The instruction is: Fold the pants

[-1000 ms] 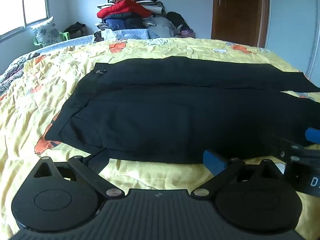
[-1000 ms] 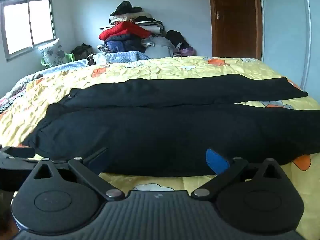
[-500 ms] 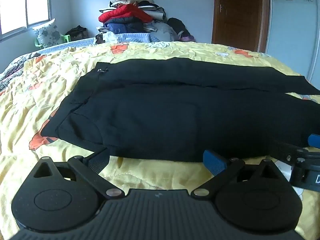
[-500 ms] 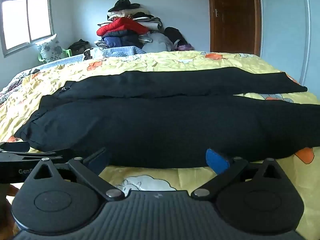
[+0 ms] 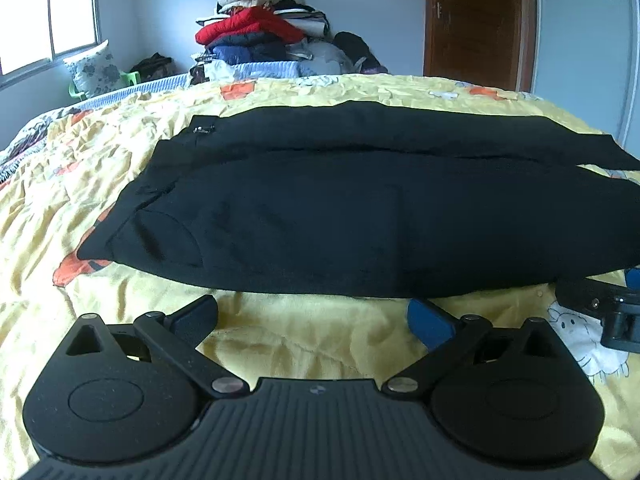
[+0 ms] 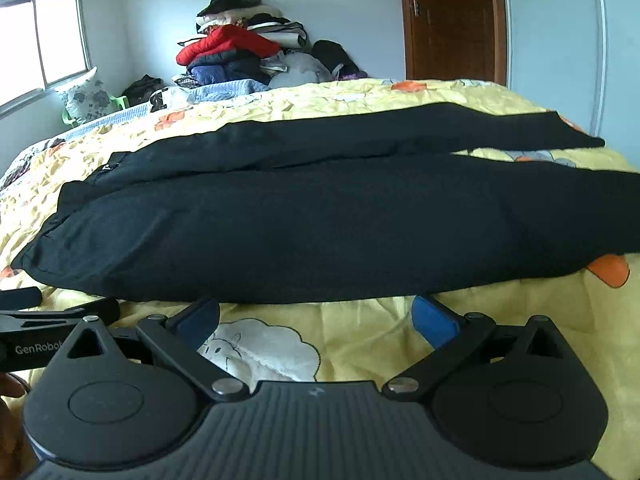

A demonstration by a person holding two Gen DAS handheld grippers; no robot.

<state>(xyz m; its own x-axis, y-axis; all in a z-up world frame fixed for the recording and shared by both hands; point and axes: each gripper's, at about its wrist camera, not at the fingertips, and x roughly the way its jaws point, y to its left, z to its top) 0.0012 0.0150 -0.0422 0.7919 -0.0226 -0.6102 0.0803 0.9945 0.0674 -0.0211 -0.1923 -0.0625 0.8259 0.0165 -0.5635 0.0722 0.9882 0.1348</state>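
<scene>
Black pants (image 5: 340,208) lie flat across a yellow patterned quilt (image 5: 60,184), waistband to the left and both legs running right. In the right wrist view the pants (image 6: 320,224) fill the middle, the two legs parting at the far right. My left gripper (image 5: 312,316) is open, its fingertips just short of the pants' near edge by the hip. My right gripper (image 6: 316,314) is open too, a little before the near leg's edge. Nothing sits between either pair of fingers. Each gripper shows in the other's view: the right gripper (image 5: 608,308) at the right, the left gripper (image 6: 48,320) at the left.
A pile of folded clothes (image 5: 260,36) with a red jacket stands beyond the bed's far side. A window (image 5: 48,12) is at the left, a brown door (image 5: 476,20) at the back right. A pillow (image 5: 96,68) leans near the window. A hand (image 6: 10,388) shows at the lower left.
Both grippers have drawn back slightly toward the bed's near edge and tilted lower; more yellow quilt now shows between the fingertips and the pants. The pants have not moved.
</scene>
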